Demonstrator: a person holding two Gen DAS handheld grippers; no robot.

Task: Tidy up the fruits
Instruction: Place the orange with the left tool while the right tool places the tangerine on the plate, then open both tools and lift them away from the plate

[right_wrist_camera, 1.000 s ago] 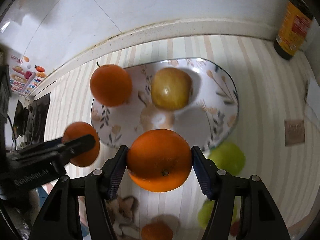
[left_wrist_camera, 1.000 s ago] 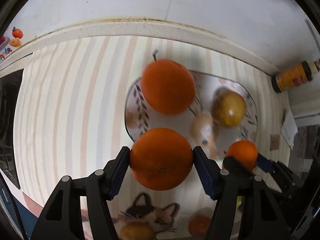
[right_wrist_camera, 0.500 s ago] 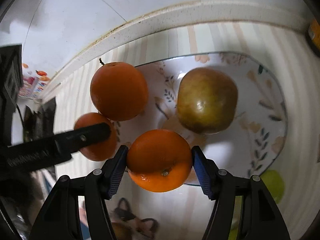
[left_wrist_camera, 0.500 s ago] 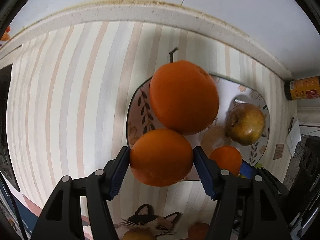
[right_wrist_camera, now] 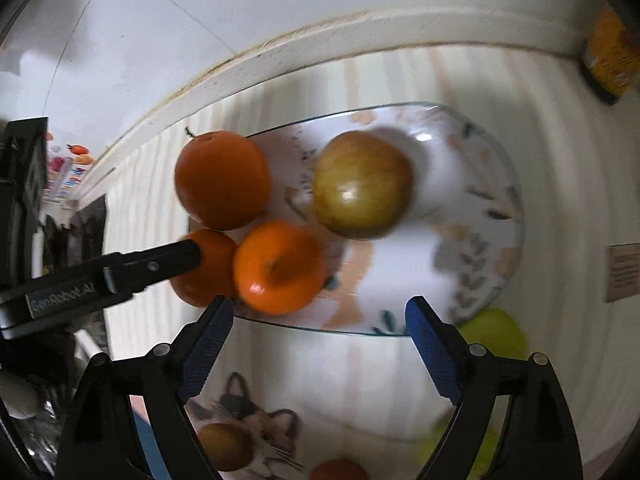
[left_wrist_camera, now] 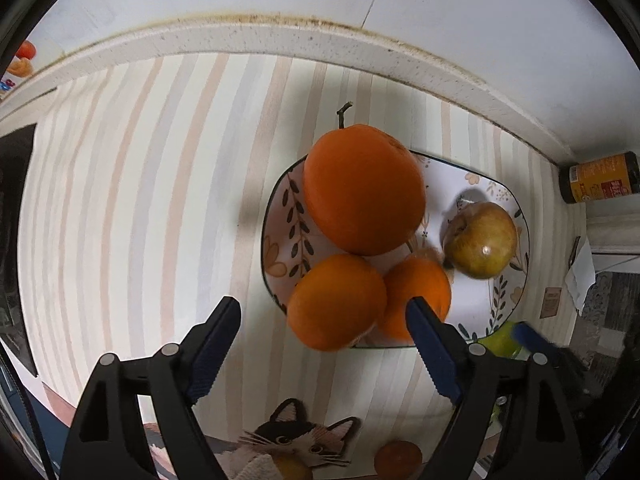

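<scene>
A floral plate (left_wrist_camera: pixel 286 240) (right_wrist_camera: pixel 480 216) holds a big stemmed orange (left_wrist_camera: pixel 362 188) (right_wrist_camera: pixel 222 178), a yellow-brown apple (left_wrist_camera: pixel 480 240) (right_wrist_camera: pixel 362 184) and two smaller oranges at its near edge. My left gripper (left_wrist_camera: pixel 322 320) is open, with one small orange (left_wrist_camera: pixel 336 302) (right_wrist_camera: pixel 206 276) lying free between its spread fingers. My right gripper (right_wrist_camera: pixel 318 316) is open just behind the other small orange (right_wrist_camera: pixel 278 268) (left_wrist_camera: pixel 420 288). The left gripper's finger (right_wrist_camera: pixel 160 262) crosses the right wrist view.
The striped countertop ends at a wall ledge (left_wrist_camera: pixel 280 36). A brown-and-yellow bottle (left_wrist_camera: pixel 598 178) lies at the far right. A green apple (right_wrist_camera: pixel 494 334) sits by the plate's near right edge. A cat-print mat (left_wrist_camera: pixel 296 446) with more fruit (left_wrist_camera: pixel 398 456) lies close in front.
Both grippers opened and let go of their oranges, which now rest on the plate's near edge beside the big orange. Both grippers drew closer to the plate first.
</scene>
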